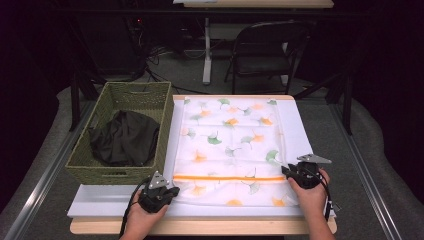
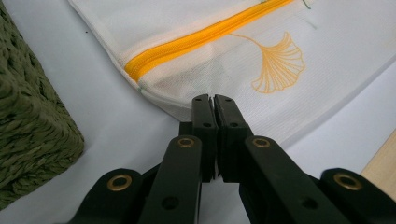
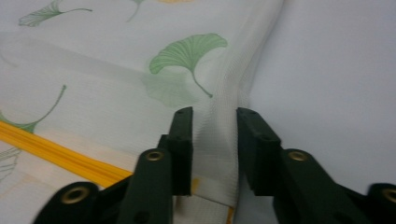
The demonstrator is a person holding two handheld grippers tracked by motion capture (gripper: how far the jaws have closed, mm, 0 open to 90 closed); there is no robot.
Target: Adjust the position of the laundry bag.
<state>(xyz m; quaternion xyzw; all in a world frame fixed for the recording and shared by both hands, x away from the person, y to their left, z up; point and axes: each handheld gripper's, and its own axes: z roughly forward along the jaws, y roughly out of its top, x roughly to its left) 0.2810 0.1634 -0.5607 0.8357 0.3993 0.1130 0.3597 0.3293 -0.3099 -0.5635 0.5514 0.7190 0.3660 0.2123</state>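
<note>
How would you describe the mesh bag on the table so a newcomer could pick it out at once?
Start at the table with its pale mat. Right of the green woven basket that holds dark cloth lies the flat white mesh bag, printed with green and orange ginkgo leaves. Its orange zipper across the near end sets it apart.

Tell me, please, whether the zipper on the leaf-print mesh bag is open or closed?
Closed, where visible: the orange zipper runs as one unbroken band across the mesh bag, with no gap; the left gripper view shows its end shut too.
</note>
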